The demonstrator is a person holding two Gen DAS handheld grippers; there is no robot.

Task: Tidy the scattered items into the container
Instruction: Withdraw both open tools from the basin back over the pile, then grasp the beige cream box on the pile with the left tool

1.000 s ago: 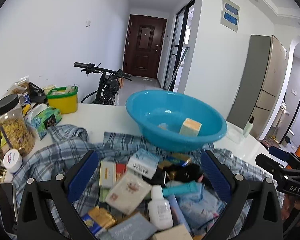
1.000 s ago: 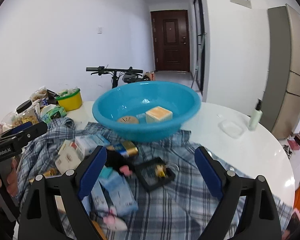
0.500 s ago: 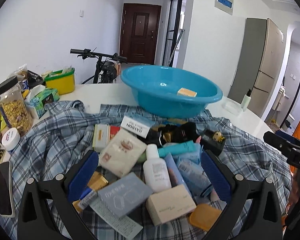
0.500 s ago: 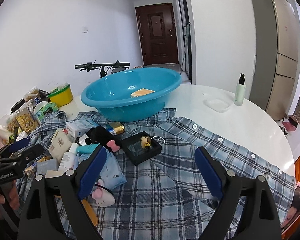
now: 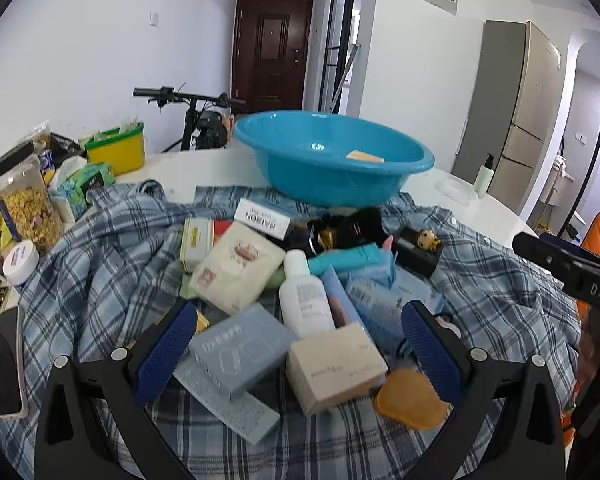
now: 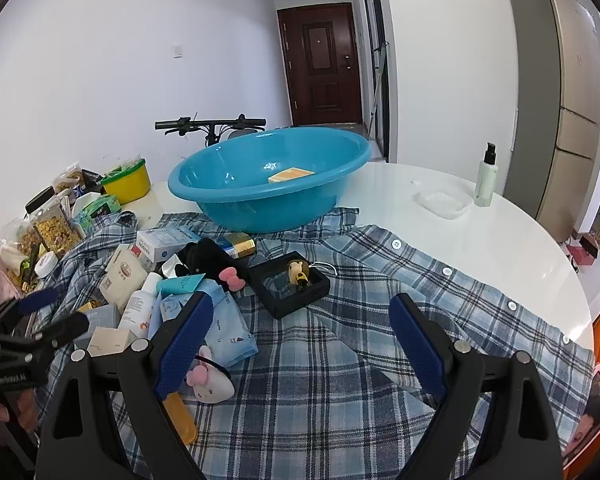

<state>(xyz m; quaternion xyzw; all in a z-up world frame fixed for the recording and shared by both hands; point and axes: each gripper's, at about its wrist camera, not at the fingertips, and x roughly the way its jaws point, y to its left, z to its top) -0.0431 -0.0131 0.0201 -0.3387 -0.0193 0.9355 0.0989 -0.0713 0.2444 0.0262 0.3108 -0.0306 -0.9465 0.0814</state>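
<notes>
A blue basin [image 5: 332,160] [image 6: 268,180] stands at the back of the table with a yellow-topped box [image 6: 290,175] inside. Scattered toiletries lie on a plaid shirt [image 6: 340,360]: a white bottle [image 5: 304,300], a beige box [image 5: 334,366], a grey-blue box [image 5: 240,348], a cream pack [image 5: 236,268] and a black tray with a figurine [image 6: 290,282]. My left gripper [image 5: 300,350] is open above the grey-blue and beige boxes. My right gripper [image 6: 300,338] is open over bare shirt, right of the pile.
A cereal jar [image 5: 26,200], a yellow tub [image 5: 118,152], tissue packs [image 5: 80,188] and a phone [image 5: 6,360] crowd the left edge. A pump bottle [image 6: 486,178] and a clear lid [image 6: 444,202] stand at the right. A bicycle [image 6: 212,126] is behind the table.
Both grippers have pulled back from the basin toward the near side. The pile of items now lies between the left gripper's fingers; the basin looks smaller and farther off.
</notes>
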